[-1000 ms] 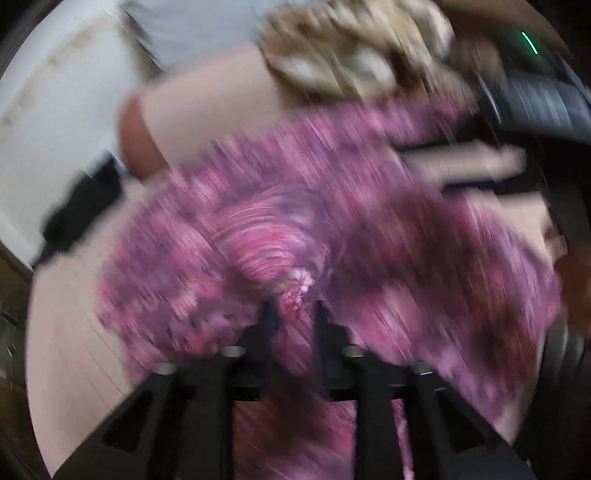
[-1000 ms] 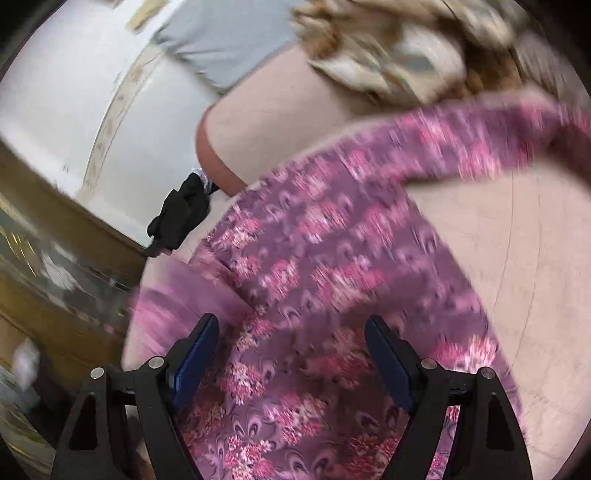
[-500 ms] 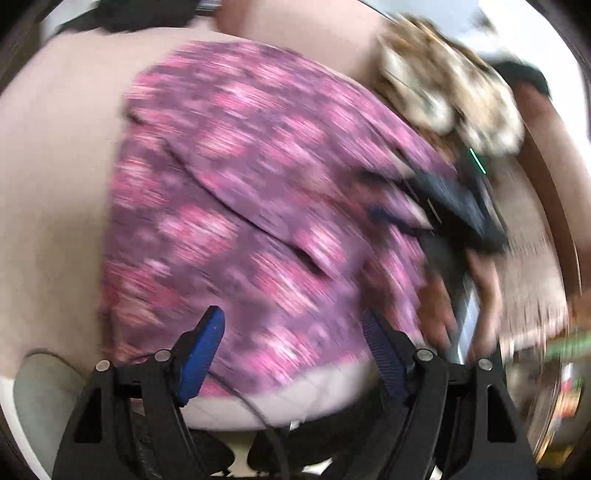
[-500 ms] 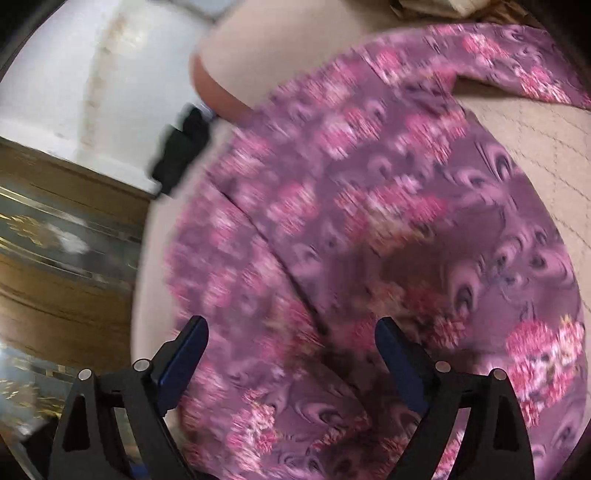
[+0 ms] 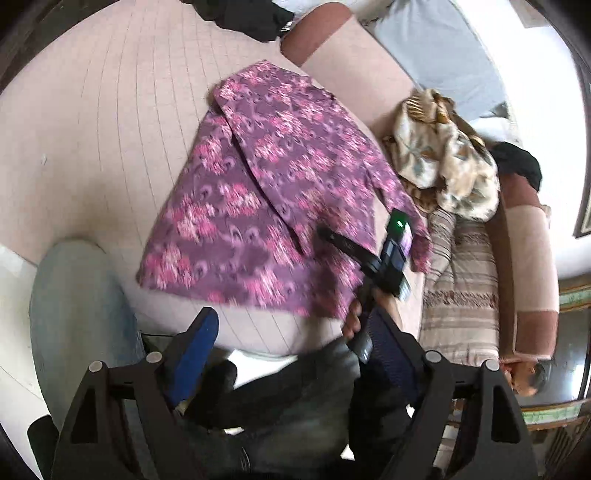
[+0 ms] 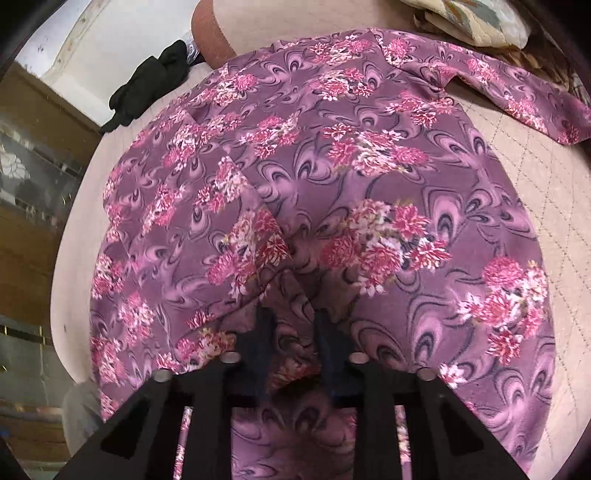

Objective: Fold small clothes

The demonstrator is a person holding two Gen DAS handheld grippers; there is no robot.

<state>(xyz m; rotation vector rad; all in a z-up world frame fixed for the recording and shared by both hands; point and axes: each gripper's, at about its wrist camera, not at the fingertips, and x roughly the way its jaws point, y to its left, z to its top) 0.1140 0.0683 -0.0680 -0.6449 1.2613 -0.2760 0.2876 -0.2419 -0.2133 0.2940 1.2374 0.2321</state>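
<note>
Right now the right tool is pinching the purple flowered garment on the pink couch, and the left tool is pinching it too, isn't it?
Not quite. The right tool is shut on the purple flowered garment, as the right wrist view shows. The left tool is not: the left wrist view shows its jaws wide apart, held off the garment's near edge, gripping nothing. The garment does lie on the pink couch.

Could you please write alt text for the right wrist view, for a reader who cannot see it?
The right gripper has its jaws shut on a bunched fold of a purple floral garment that fills most of the frame, spread over a pinkish quilted sofa seat. A black cloth lies at the upper left, and a beige patterned fabric at the top right.
</note>
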